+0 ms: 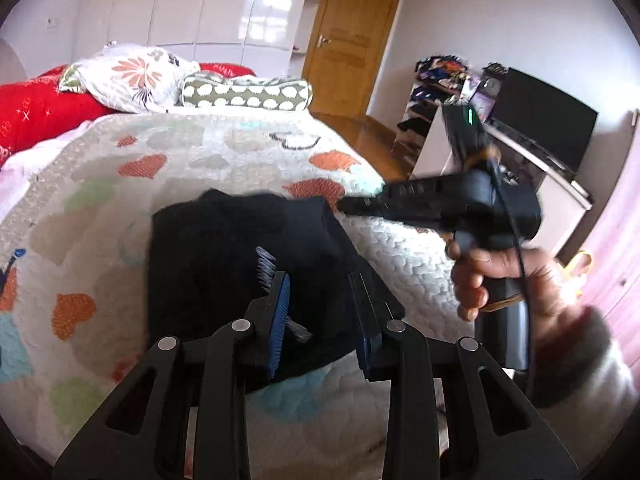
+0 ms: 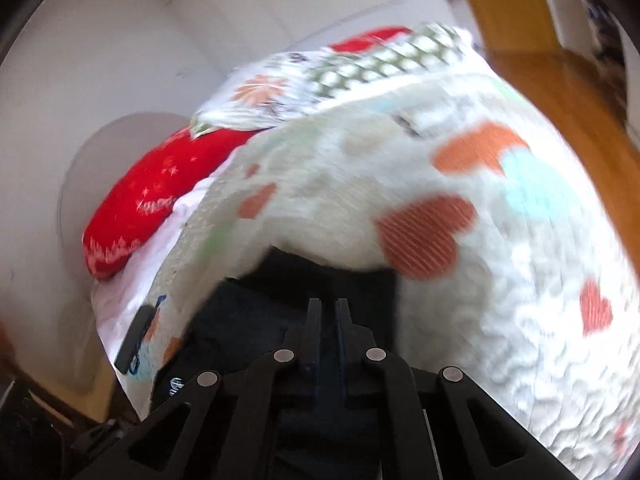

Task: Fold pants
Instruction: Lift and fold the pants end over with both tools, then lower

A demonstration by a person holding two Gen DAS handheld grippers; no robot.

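The black pants [image 1: 224, 264] lie folded into a compact block on the heart-patterned quilt [image 1: 200, 152]. My left gripper [image 1: 320, 276] hovers just above the near part of the pants, jaws wide apart and empty. My right gripper [image 1: 348, 204] comes in from the right, held by a hand [image 1: 500, 280], its tips at the pants' far right corner. In the right wrist view the right gripper [image 2: 328, 304] has its fingers nearly together with a narrow gap over the pants [image 2: 240, 320]; nothing shows between them. That view is blurred by motion.
Pillows [image 1: 132, 72] and a red blanket [image 1: 36, 112] lie at the head of the bed. A wooden door [image 1: 352, 40], a clothes rack [image 1: 436, 80] and a dark screen [image 1: 544, 120] stand past the bed's right side. A small dark object [image 2: 136, 336] lies on the quilt's left edge.
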